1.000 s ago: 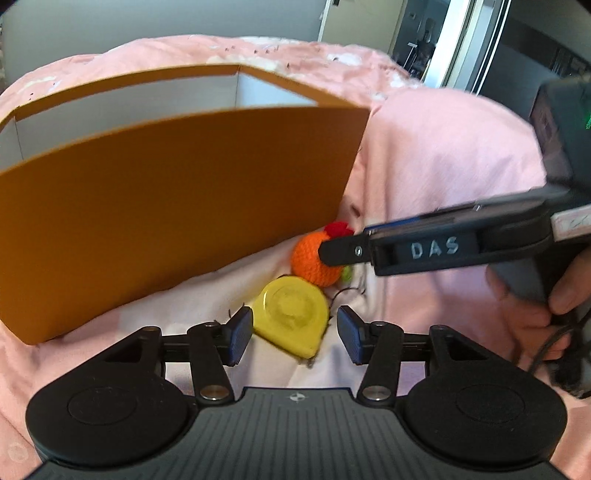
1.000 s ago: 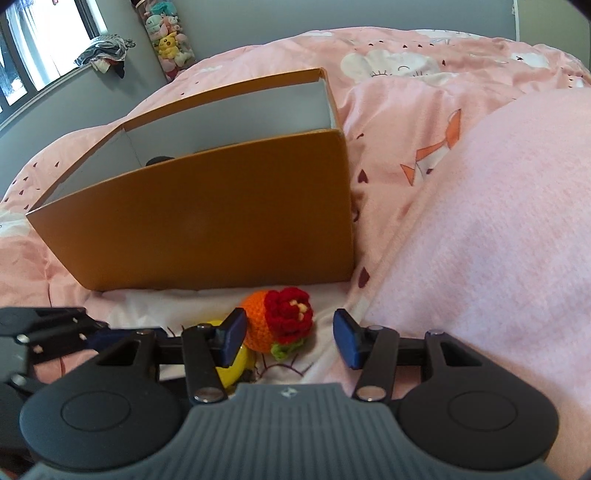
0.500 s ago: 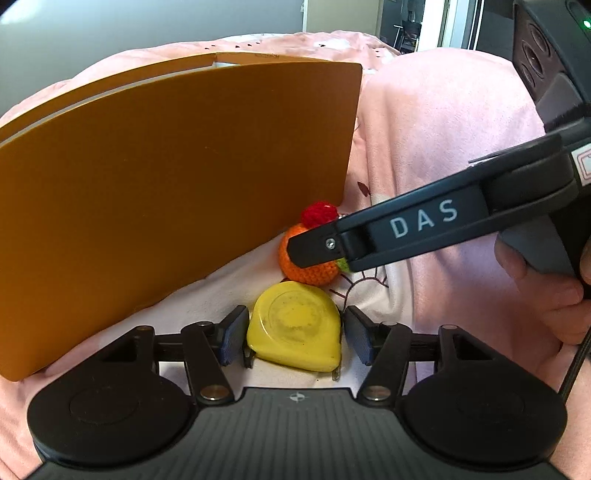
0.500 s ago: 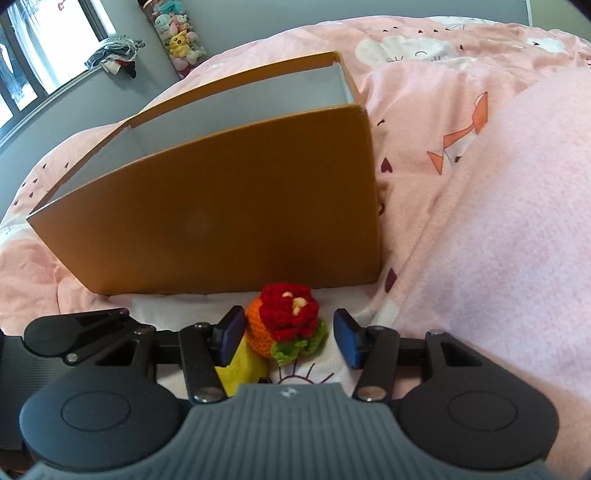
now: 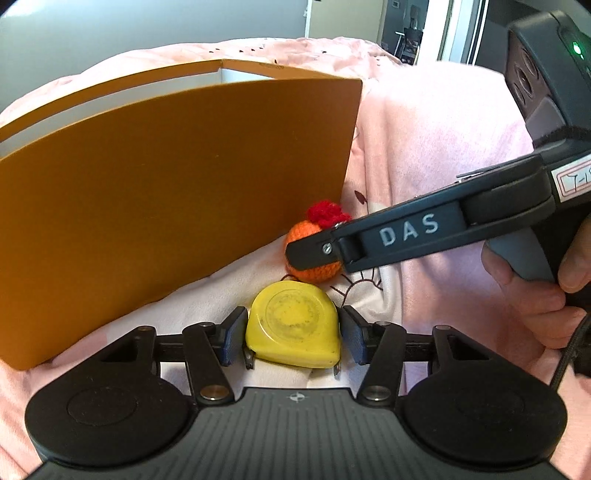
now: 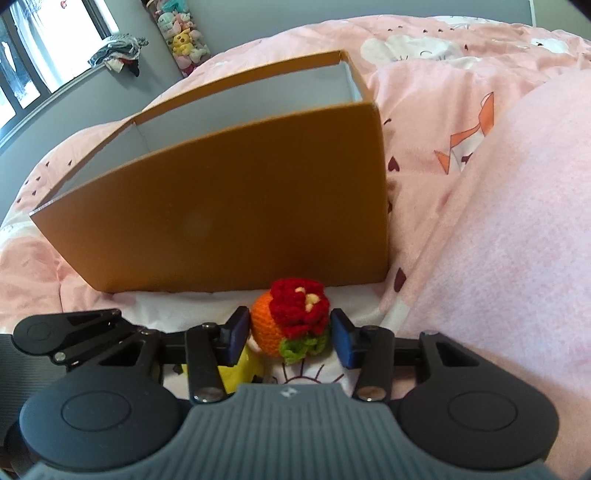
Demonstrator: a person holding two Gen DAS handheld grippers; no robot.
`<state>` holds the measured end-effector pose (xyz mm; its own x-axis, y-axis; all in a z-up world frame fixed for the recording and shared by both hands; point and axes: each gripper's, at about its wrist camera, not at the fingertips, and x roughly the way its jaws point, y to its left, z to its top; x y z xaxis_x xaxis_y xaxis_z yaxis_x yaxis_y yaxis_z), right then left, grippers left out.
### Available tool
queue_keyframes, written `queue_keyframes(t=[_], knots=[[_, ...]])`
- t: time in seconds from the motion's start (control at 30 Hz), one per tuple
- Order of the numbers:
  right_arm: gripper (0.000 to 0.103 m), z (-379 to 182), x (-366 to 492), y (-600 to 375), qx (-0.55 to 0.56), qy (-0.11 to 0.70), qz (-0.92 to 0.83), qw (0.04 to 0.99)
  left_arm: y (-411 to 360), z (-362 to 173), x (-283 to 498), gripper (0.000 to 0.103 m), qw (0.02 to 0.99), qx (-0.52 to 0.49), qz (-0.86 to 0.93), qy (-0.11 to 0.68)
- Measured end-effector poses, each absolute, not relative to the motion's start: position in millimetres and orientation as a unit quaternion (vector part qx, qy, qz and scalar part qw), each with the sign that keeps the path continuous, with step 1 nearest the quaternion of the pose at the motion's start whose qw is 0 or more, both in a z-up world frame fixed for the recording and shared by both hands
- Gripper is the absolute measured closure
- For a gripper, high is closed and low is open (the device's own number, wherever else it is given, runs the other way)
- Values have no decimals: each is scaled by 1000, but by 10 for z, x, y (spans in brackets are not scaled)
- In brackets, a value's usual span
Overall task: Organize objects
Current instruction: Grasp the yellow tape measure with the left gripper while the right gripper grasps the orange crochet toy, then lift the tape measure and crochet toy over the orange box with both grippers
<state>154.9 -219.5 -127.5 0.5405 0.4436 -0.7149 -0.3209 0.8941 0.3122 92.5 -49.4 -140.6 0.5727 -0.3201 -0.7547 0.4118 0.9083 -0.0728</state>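
Observation:
A yellow tape measure (image 5: 291, 325) lies on the bed between the pads of my left gripper (image 5: 293, 332). Its jaws are closing, and both pads touch the case's sides. Just beyond sits an orange crochet ball (image 5: 301, 230) with a red flower, close to the orange box (image 5: 166, 192). In the right wrist view the crochet ball (image 6: 269, 325) is between the pads of my right gripper (image 6: 290, 332), whose jaws are closing. The left pad is against the ball, and a sliver of gap shows at the right pad. The orange box (image 6: 240, 206) stands open-topped behind. The tape measure (image 6: 236, 373) peeks out below the left finger.
A pink bedcover (image 6: 443, 92) with printed figures lies under everything. A thick pink blanket fold (image 6: 517, 221) rises on the right. A person's hand (image 5: 535, 295) grips the right tool's handle. Plush toys (image 6: 181, 33) and a window are far back.
My left gripper slid forward until the tape measure came between its pads. My right gripper moved forward around the crochet ball and its pads drew closer to it.

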Motion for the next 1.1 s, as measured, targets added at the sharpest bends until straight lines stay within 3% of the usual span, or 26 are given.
queue_keyframes(t=[0.7, 1.1], knots=[[54, -447, 1189, -2129, 27, 316, 227, 921, 36, -393, 719, 40, 926, -55, -194, 320], [54, 118, 1536, -1673, -29, 269, 292, 917, 410, 230, 1231, 40, 928, -7, -174, 329]])
